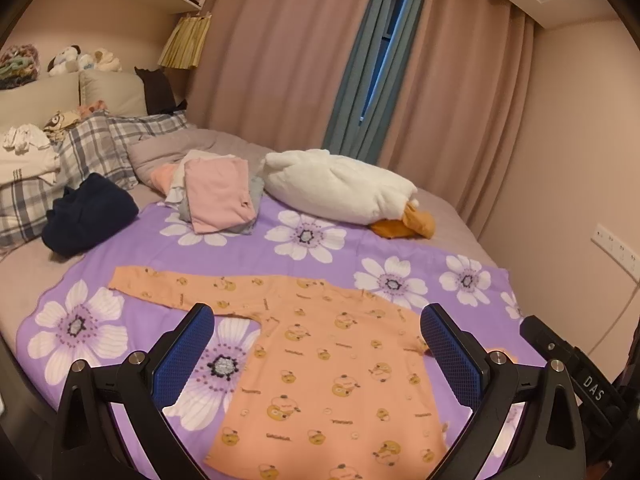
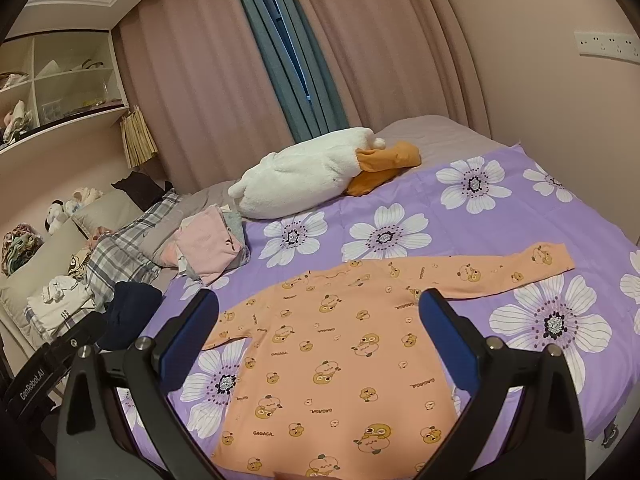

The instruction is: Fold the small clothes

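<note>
An orange long-sleeved child's top [image 1: 328,368] with a cartoon print lies flat on the purple flowered blanket [image 1: 240,248], both sleeves spread out. The right wrist view shows the same orange top [image 2: 336,356] with its right sleeve stretched toward the blanket's edge. My left gripper [image 1: 318,320] hovers above the top, open, nothing between its blue pads. My right gripper [image 2: 318,300] is also open and empty above the top's chest. A pile of folded pink and grey clothes [image 1: 218,194] sits farther back on the blanket.
A white plush duck [image 1: 340,184] with an orange bill lies beyond the top. A dark navy garment [image 1: 88,214] and plaid pillows [image 1: 92,148] lie at the left. Curtains [image 1: 300,40] hang behind the bed. The wall [image 1: 592,140] is close on the right.
</note>
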